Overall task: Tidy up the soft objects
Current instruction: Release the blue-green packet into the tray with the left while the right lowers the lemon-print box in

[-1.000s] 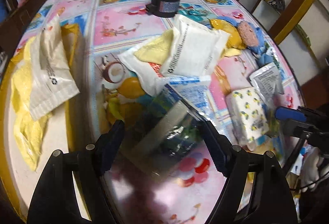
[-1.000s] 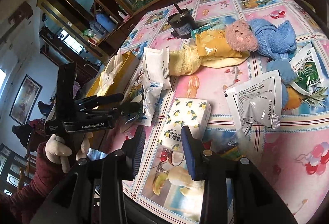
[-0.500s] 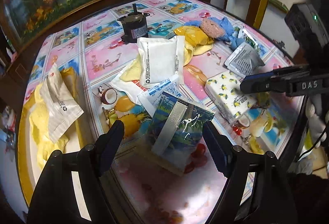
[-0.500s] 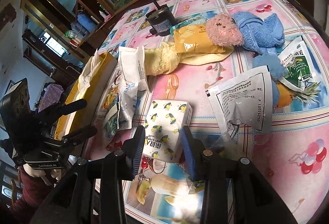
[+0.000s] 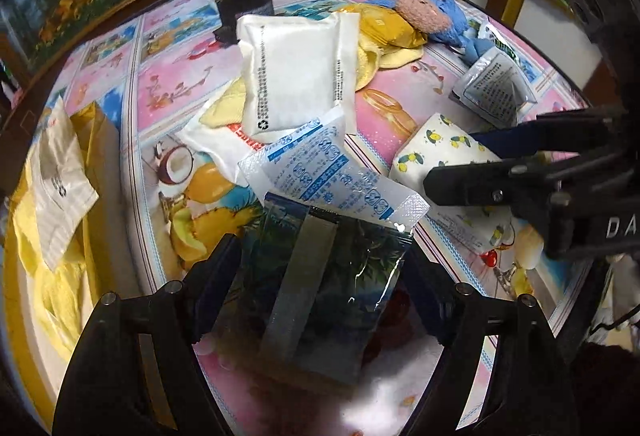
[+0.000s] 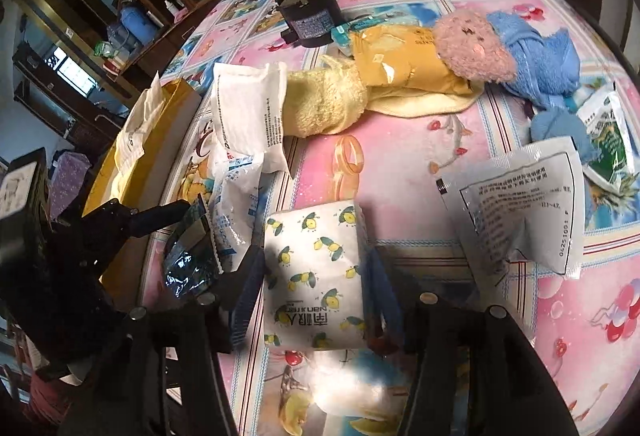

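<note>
A dark glossy packet (image 5: 320,284) with a silver strip lies flat on the flowered tablecloth, partly under a blue-printed clear sachet (image 5: 332,180). My left gripper (image 5: 322,252) straddles the dark packet with its jaws closing; the pads stand at the packet's edges without visibly pressing. A lemon-print tissue pack (image 6: 316,276) lies between the fingers of my right gripper (image 6: 314,264), whose jaws are opening with a pad on each side of it. The right gripper (image 5: 448,162) also shows over that pack (image 5: 436,148) in the left wrist view.
A yellow box (image 5: 100,140) at the left holds a white packet and yellow cloth. Beyond lie a white pouch (image 5: 296,72), a yellow towel (image 6: 324,104), a pink-and-blue plush (image 6: 472,48), a black motor (image 6: 308,16) and a silver sachet (image 6: 520,204). The table edge is near.
Both grippers have come down closer to the table. The right jaws have widened around the tissue pack. The left jaws have narrowed slightly over the dark packet, and the right gripper has entered the left view.
</note>
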Available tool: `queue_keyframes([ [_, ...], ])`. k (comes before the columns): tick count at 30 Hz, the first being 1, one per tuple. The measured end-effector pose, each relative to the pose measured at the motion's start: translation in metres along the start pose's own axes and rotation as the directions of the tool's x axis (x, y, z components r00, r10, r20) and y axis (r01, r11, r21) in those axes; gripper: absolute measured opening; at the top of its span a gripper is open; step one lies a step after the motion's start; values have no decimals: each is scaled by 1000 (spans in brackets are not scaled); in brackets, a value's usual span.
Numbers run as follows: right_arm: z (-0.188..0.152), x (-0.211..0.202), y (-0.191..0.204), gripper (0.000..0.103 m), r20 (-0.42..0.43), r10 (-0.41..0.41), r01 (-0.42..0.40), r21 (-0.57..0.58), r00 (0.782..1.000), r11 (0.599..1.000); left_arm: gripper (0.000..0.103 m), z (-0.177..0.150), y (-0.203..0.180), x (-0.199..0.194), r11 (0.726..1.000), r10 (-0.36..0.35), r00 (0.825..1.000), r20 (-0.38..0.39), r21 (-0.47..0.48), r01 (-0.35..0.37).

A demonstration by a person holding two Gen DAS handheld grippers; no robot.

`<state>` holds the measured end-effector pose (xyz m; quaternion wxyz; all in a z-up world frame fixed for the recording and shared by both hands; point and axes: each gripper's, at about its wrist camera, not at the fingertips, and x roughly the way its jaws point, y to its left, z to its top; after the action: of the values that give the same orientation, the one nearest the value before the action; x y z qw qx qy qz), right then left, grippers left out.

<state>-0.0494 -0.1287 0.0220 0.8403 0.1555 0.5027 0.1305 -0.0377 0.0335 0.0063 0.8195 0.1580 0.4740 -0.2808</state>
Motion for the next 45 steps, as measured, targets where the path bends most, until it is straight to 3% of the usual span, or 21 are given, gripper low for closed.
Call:
queue_keyframes([
  [5, -5, 3, 19, 57, -14, -76, 74, -88, 997, 993, 62, -12, 0, -13, 999, 18, 999, 32, -33, -17],
  [11, -15, 3, 28, 56, 5, -124, 123, -185, 992, 975, 61, -25, -5, -32, 996, -12, 998, 69, -86, 18],
  [12, -15, 4, 29, 52, 6, -126, 125, -194, 992, 973, 61, -28, -5, -36, 995, -16, 997, 77, -96, 24],
  [16, -17, -4, 22, 49, 2, -70, 70, -162, 998, 984, 61, -40, 2, -63, 984, -46, 990, 135, -165, 68],
  [21, -26, -34, 16, 49, 56, -17, 24, -123, 998, 992, 61, -57, 32, -112, 951, -63, 970, 236, -280, 130],
  [26, -16, -72, 35, 49, 143, 86, -64, -151, 986, 986, 61, -65, 87, -151, 916, -17, 959, 282, -379, 128],
  [28, -9, -81, 52, 49, 155, 141, -112, -177, 978, 978, 61, -63, 105, -164, 916, 82, 957, 277, -400, 37],
  [29, -3, -82, 62, 49, 156, 162, -131, -194, 974, 972, 61, -63, 115, -170, 909, 77, 955, 286, -413, 51],
  [31, 5, -82, 83, 49, 151, 204, -167, -226, 967, 960, 61, -68, 135, -179, 880, 7, 944, 329, -450, 150],
  [33, 12, -77, 102, 49, 137, 237, -197, -254, 962, 947, 61, -72, 144, -189, 874, 18, 937, 349, -460, 154],
  [37, 19, -55, 140, 49, 93, 266, -225, -316, 959, 922, 61, -74, 162, -198, 881, 95, 941, 325, -468, 73],
  [41, 28, -20, 182, 49, 21, 294, -267, -364, 955, 892, 61, -60, 203, -184, 861, 171, 950, 261, -508, -16],
  [45, 33, 15, 222, 49, -48, 301, -295, -393, 952, 871, 61, -43, 247, -143, 844, 158, 970, 186, -536, -35],
])
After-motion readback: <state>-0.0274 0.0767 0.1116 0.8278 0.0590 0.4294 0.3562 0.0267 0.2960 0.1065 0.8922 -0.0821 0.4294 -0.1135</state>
